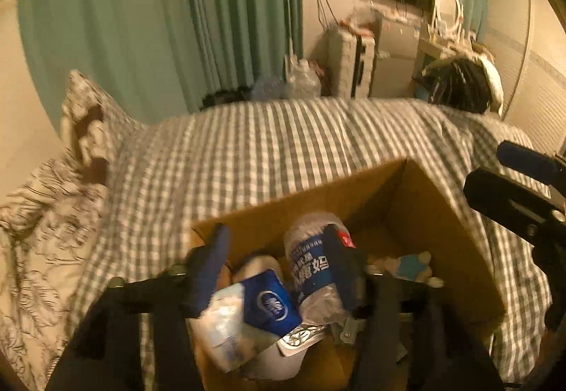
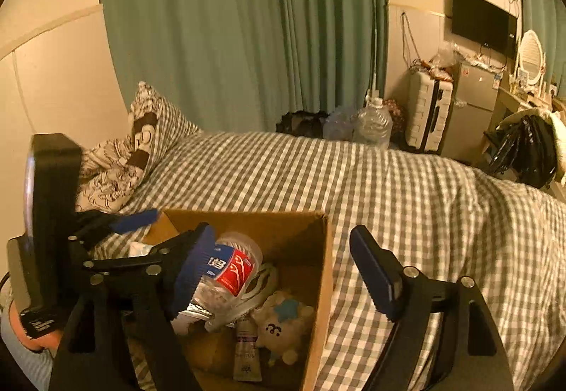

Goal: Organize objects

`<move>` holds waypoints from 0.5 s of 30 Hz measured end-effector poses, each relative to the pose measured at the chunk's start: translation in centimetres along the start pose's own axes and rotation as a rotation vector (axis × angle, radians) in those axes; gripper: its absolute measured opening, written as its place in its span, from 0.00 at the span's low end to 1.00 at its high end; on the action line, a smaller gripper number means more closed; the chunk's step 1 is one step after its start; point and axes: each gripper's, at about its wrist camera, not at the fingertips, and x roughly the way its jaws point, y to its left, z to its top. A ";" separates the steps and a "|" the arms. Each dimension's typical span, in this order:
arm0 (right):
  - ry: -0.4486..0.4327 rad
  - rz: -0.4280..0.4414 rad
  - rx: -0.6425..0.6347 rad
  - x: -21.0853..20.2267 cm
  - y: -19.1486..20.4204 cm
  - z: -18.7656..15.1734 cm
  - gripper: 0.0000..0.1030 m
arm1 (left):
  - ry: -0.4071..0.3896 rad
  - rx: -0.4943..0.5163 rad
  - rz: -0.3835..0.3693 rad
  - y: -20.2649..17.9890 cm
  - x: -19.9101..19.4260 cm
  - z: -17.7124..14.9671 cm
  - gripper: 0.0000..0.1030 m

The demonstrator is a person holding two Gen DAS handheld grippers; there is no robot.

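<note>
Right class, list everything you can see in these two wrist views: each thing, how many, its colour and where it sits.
brown cardboard box: one, on the bed
clear plastic bottle with blue-red label: one, in box
blue tissue pack: one, in box
cream plush toy: one, in box
white tube: one, in box
grey-white checked bedsheet: one, covering the bed
green curtain: one, behind bed
white suitcase: one, by wall
left gripper: blue-padded, open, over box
right gripper: blue-padded, open, at box edge

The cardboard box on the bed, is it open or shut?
Open. The cardboard box has no top covering it; a plastic bottle and a plush toy show inside.
</note>
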 end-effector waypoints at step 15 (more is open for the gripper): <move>-0.235 -0.053 -0.014 -13.9 1.3 3.4 0.98 | -0.330 -0.005 0.129 -0.6 -16.6 2.7 1.00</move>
